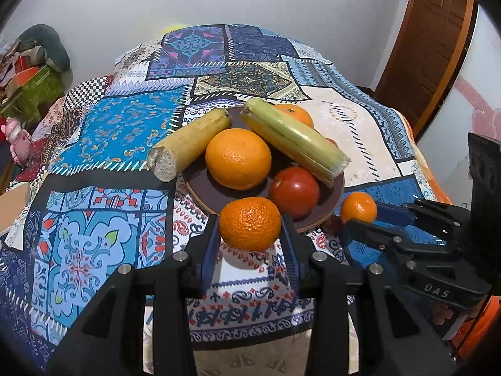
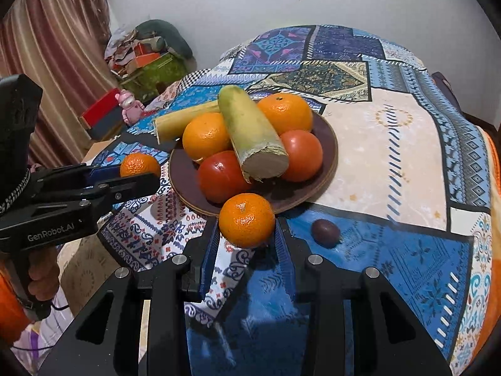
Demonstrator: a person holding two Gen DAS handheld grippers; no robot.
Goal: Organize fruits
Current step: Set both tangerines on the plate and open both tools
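Left gripper [image 1: 250,235] clamps a mandarin [image 1: 249,223]; right gripper [image 2: 247,233] clamps a second mandarin [image 2: 246,220]. Both are lifted just at the near rim of the plate [image 1: 336,188], which sits straight ahead on the patchwork cloth [image 1: 119,125]. Plate is crowded with oranges, tomatoes and cane pieces, so free room looks scarce; neither hand is clearly nearer.

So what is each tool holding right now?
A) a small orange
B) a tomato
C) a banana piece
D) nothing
A: the left tool is shut on one small orange, and the right tool is shut on another small orange, both just in front of the plate.
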